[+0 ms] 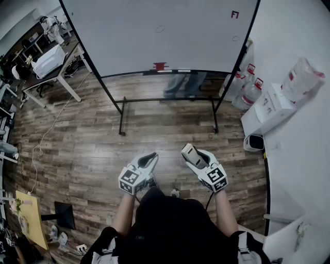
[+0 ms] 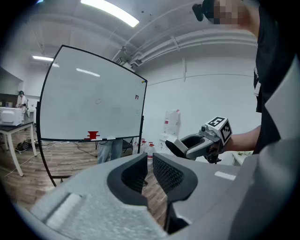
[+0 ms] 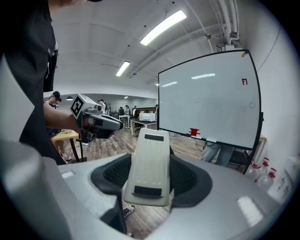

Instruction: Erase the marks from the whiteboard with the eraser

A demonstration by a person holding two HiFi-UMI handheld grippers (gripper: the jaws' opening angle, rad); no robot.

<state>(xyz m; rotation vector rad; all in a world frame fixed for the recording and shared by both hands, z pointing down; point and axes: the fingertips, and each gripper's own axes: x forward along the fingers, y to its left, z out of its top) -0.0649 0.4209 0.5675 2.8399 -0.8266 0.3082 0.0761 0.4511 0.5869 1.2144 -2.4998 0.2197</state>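
Observation:
The whiteboard (image 1: pixel 129 36) stands on a black frame ahead of me, over the wood floor. It carries a small red mark (image 1: pixel 234 14) at upper right and two faint ovals (image 1: pixel 160 29). A red object (image 1: pixel 160 66) sits on its tray. My right gripper (image 1: pixel 188 153) is shut on the pale slab eraser (image 3: pixel 152 150), held well short of the board. My left gripper (image 1: pixel 151 157) hangs beside it with the jaws nearly together and nothing between them. The left gripper view shows the board (image 2: pixel 89 93) and the right gripper (image 2: pixel 176 146).
A person's legs (image 1: pixel 184 85) show behind the board's lower edge. Bottles (image 1: pixel 247 88) and a white box (image 1: pixel 268 108) stand at the right by a white table (image 1: pixel 301 154). A desk with a printer (image 1: pixel 49 61) is far left; a cable (image 1: pixel 49 129) trails across the floor.

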